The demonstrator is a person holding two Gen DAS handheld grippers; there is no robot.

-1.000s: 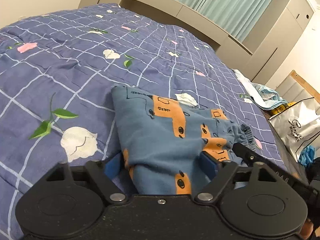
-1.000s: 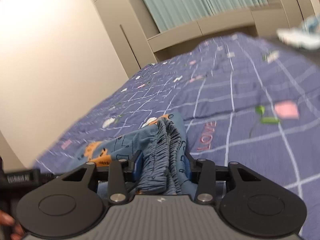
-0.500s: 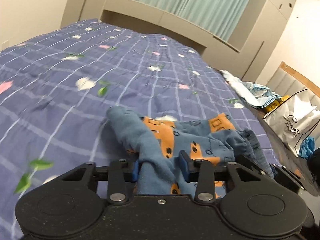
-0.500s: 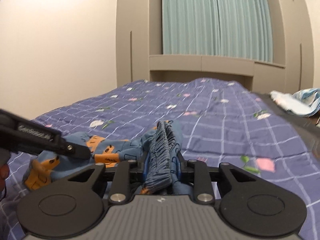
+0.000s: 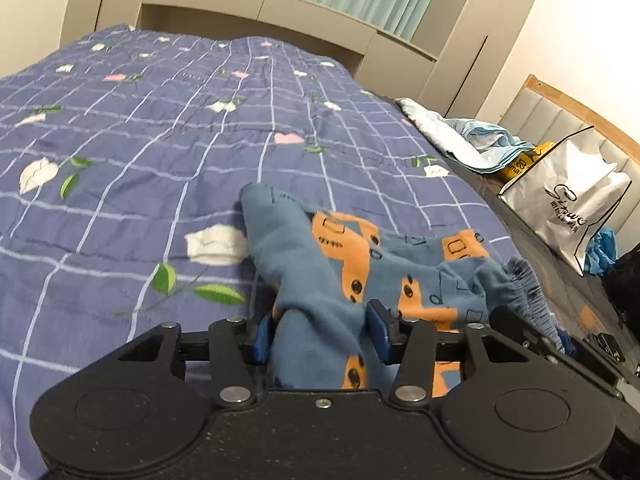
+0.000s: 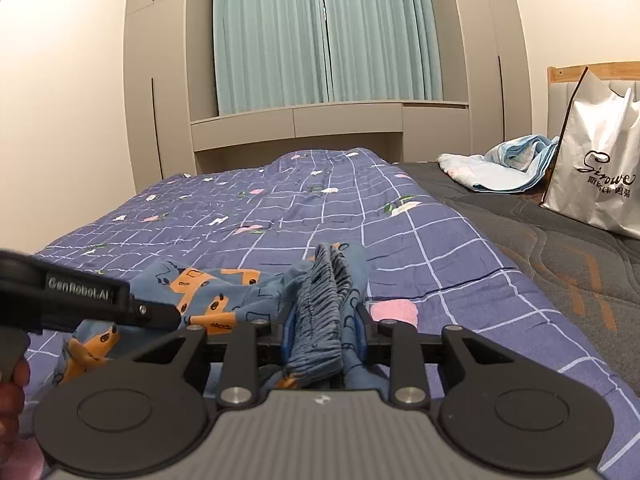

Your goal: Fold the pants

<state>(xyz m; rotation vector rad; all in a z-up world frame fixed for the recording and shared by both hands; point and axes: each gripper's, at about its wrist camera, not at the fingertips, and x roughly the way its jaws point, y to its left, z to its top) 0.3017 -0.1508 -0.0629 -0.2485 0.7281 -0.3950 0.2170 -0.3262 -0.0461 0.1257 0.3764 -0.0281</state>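
Curtain (image 6: pixel 324 32) only in R view; pants (image 5: pixel 360 264) gripped both ends.

pants (image 5: pixel 360 256) on quilt (image 5: pixel 160 152), bag (image 5: pixel 568 200) right

The pants (image 5: pixel 352 264) are blue with orange vehicle prints. The quilt (image 5: pixel 168 152) is purple-blue, white-checked, with pink and white flowers.
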